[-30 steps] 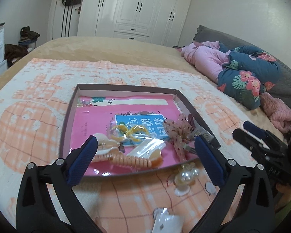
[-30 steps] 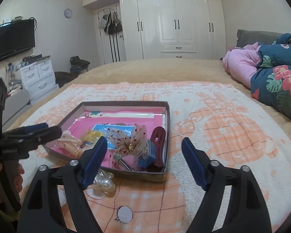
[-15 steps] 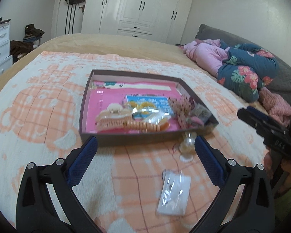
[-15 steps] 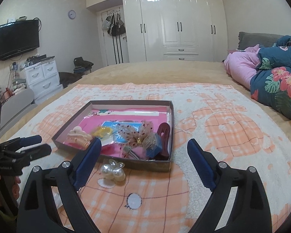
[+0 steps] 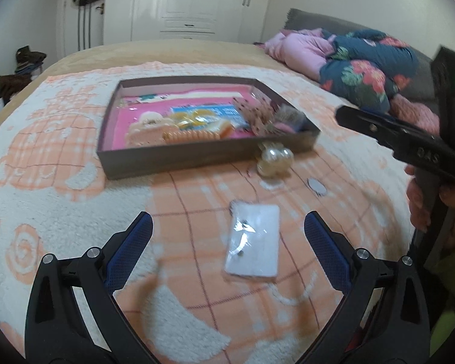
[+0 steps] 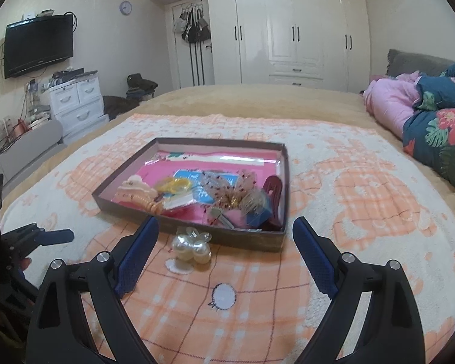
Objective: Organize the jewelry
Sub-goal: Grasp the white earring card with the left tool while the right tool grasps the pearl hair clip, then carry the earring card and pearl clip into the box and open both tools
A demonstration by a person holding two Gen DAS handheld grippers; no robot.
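Left wrist view: right gripper reads "DAS".

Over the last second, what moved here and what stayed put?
Both grippers, left gripper and right gripper, drew back from the shallow brown tray, jaws open, empty. The clear plastic packet came into view. The pearl hair clip stayed outside the tray.

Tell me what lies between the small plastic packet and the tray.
In the left wrist view, only bare blanket separates the plastic packet from the tray; the pearl hair clip sits off to the right.
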